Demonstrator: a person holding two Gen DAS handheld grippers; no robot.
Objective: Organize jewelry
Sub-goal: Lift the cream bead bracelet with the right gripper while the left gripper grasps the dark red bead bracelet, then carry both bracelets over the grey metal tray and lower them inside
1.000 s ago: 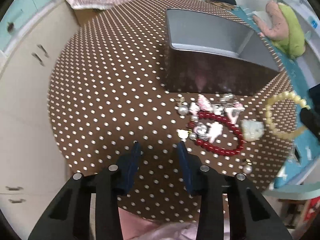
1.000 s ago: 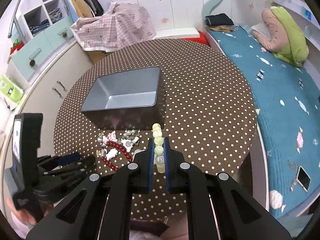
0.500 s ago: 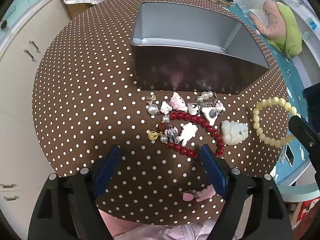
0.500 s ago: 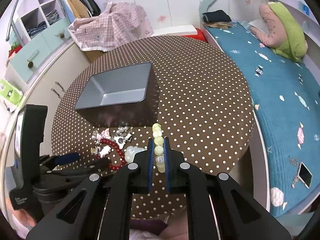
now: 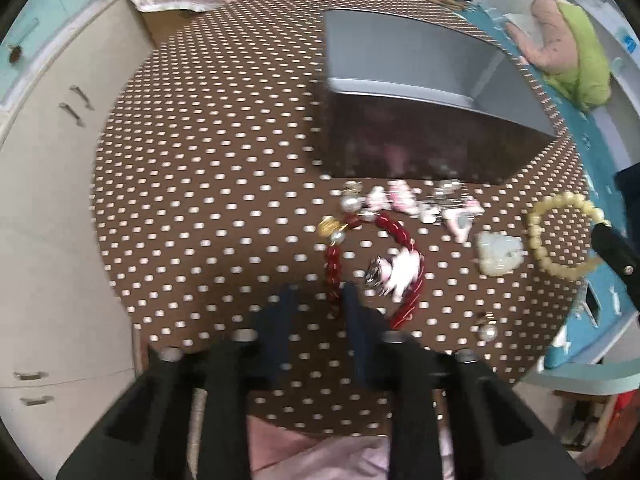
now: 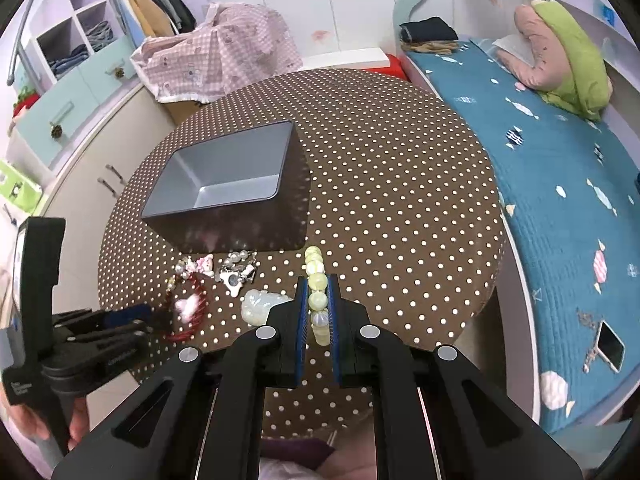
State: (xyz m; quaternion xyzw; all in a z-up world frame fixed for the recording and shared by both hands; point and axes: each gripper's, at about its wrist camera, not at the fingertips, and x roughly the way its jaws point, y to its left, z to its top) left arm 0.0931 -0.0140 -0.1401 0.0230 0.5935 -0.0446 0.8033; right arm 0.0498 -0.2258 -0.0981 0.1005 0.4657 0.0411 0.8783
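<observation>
Left wrist view: your left gripper [image 5: 318,300] was closing on the red bead bracelet [image 5: 374,264] before the grey tin [image 5: 424,120]; your right gripper [image 6: 317,300] pinched the yellow bead bracelet [image 6: 316,280].

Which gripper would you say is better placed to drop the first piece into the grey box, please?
Right, probably. The right gripper is shut on the yellow bead bracelet, with the grey box just ahead. The left gripper is only closing at the red bead bracelet.
</observation>
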